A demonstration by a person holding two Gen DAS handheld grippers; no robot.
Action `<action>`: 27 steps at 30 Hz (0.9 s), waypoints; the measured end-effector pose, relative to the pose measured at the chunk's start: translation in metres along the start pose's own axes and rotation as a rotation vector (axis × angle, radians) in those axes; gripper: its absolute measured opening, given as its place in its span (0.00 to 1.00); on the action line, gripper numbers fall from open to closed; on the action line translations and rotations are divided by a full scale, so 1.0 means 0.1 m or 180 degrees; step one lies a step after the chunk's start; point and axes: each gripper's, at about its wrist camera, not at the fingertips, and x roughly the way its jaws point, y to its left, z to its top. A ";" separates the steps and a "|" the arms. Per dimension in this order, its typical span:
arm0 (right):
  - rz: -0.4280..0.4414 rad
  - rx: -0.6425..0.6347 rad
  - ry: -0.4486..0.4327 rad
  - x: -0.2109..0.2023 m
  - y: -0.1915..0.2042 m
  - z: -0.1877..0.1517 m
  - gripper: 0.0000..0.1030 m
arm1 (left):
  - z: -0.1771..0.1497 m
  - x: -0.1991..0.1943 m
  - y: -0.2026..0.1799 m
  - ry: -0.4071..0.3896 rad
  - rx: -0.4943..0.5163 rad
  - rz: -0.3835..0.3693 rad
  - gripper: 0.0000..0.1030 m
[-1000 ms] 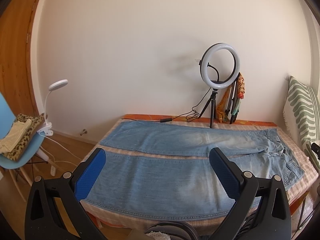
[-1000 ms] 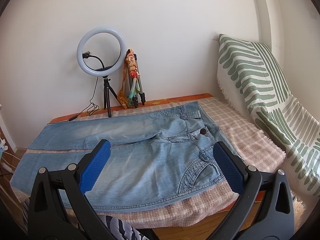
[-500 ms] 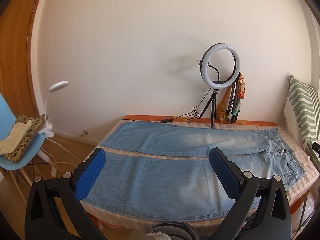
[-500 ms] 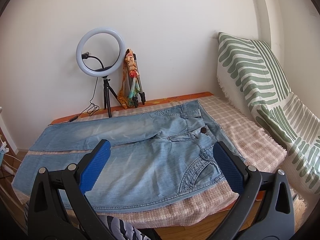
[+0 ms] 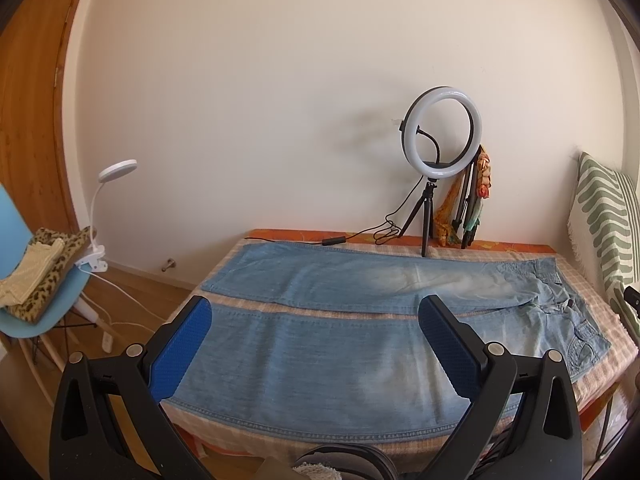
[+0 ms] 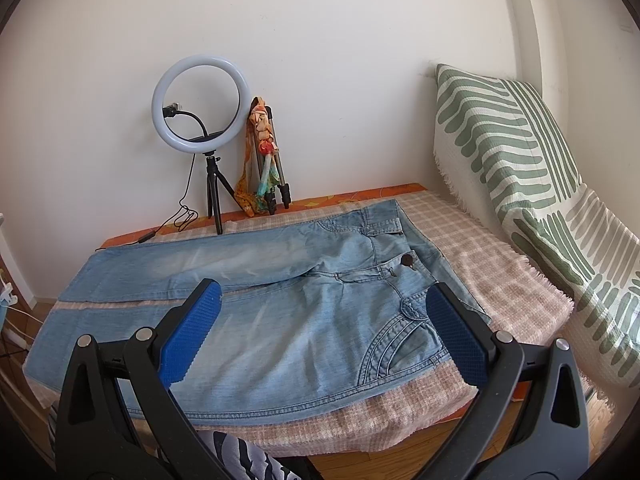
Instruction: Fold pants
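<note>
Jeans (image 5: 320, 344) lie flat & unfolded on the pink checked cloth (image 6: 460, 248) over the table: faded light-blue denim, legs side by side w/ a strip of cloth showing between, waist w/ dark button toward the striped green cushion (image 6: 520, 168). Left gripper (image 5: 316, 344) and right gripper (image 6: 320, 328) both hang above the near leg, blue ribbed pads wide apart, holding nothing. Ring light (image 5: 440, 136) on tripod stands by the wall behind.

No legible text anywhere.
</note>
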 end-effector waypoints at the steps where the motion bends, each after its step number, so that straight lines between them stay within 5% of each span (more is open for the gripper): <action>1: -0.0001 0.0002 0.0001 0.00 0.00 0.00 1.00 | 0.00 0.00 0.00 0.0000 0.0003 0.0000 1.00; 27: 0.0071 -0.0039 0.0034 0.11 0.09 -0.01 1.00 | -0.01 0.09 0.04 0.0030 -0.0024 0.0051 1.00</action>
